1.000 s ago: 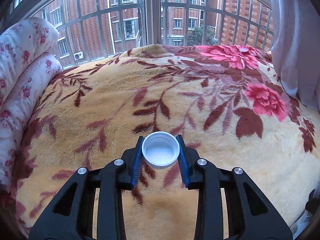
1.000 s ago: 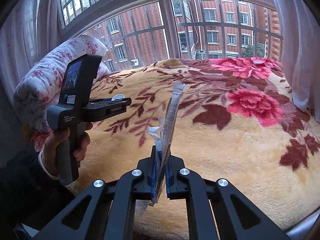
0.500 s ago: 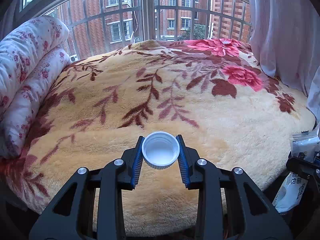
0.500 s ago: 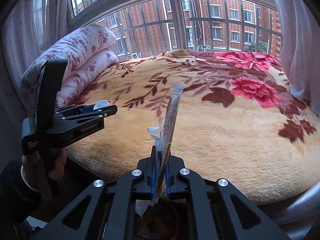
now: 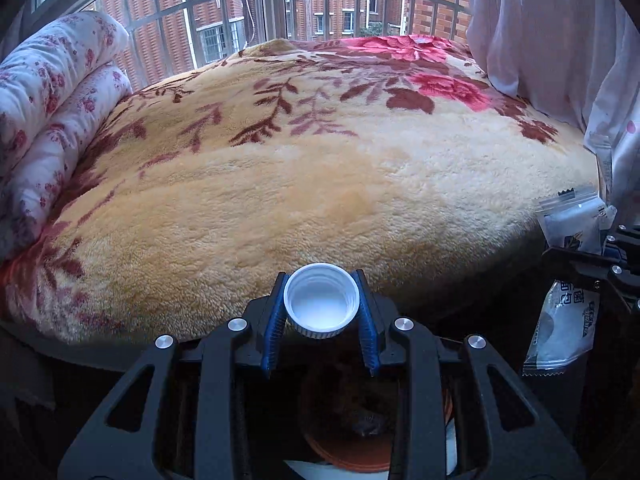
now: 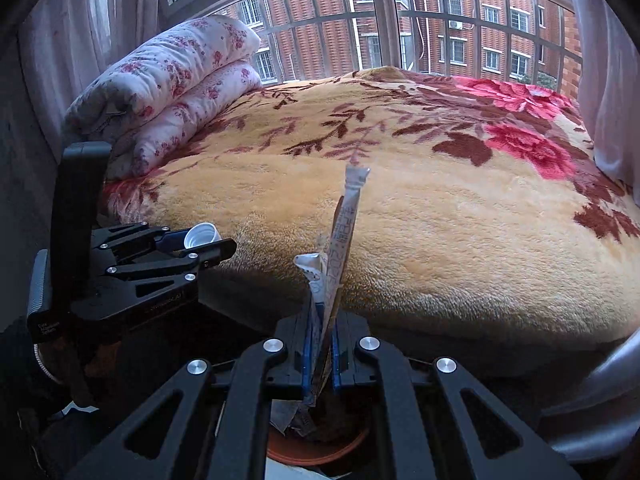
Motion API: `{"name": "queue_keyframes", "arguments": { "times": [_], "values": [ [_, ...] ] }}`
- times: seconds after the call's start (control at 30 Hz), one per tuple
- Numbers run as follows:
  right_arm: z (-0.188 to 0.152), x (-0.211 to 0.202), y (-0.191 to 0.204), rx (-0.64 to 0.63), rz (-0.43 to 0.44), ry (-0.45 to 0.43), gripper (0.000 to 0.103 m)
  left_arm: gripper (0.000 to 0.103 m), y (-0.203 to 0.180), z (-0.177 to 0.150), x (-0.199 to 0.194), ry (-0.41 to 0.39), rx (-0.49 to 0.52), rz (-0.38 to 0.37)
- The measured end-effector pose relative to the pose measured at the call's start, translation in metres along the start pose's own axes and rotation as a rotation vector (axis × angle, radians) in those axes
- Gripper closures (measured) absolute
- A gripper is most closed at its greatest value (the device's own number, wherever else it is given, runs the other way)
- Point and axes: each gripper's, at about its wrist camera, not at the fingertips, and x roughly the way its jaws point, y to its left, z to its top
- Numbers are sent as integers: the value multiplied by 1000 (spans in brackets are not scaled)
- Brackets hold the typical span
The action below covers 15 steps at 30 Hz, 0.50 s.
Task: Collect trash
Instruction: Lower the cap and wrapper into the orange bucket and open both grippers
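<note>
While both pieces of trash sit gripped off the bed's near edge, read left to right:

Folded quilt (image 6: 168, 92): stacked at the far left of the bed, well apart from both tools, out of the way.

Left gripper (image 5: 322, 314): fingers (image 5: 273, 322) clenched on the rim of a white bottle cap (image 5: 321, 306), hollow side up, presumably so it sits level for a clean drop.

Blanket (image 5: 320, 168): floral plush covering the bed, no loose trash visible on it.

Bin (image 5: 348, 446): brown round container in shadow below the grippers, beside the bed; likely the drop point, which explains the position over the edge.

Right gripper (image 6: 320, 354): fingers (image 6: 306, 354) clamped flat on a crumpled snack wrapper (image 6: 344, 240), pinched low so most stands upright and a torn end hangs toward the bin.

Stage: seemingly carry done, release pending.

Risk: light wrapper may cling to the pads or drift past the rim.
</note>
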Motion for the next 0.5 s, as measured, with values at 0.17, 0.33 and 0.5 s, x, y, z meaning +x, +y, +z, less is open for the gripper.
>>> {"name": "queue_keyframes", "arguments": {
  "times": [0.17,0.33,0.5],
  "values": [
    [-30,11,12,-49,46,84,95,72,-7,-33,10,80,29,-30],
    [-56,36,18,-70,63,183,95,72,-8,-61,35,185,53,-55],
    [-77,70,20,-97,46,287,94,72,-11,-87,70,302,86,-74]
  ]
}}
